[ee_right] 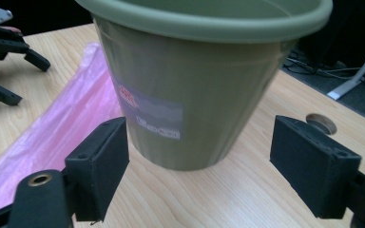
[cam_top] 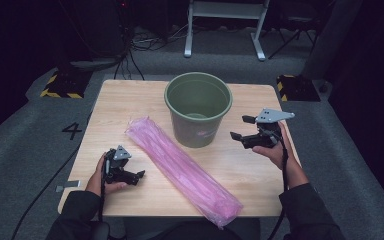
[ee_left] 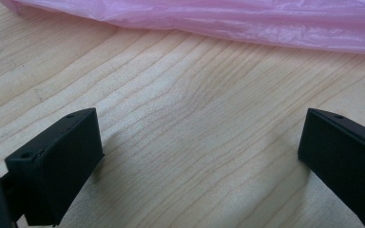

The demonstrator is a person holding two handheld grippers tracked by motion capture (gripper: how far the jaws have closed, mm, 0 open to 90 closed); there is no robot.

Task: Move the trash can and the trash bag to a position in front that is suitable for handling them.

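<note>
Light wood table (cam_top: 130,100) on grey carpet, dark room, white desk legs (cam_top: 225,30) behind. Green bucket (cam_top: 198,110) upright mid-table, pink plastic bag (cam_top: 180,167) lying diagonal beside it. My left gripper (cam_top: 132,170) and right gripper (cam_top: 242,127) both spread wide, holding nothing.
</note>
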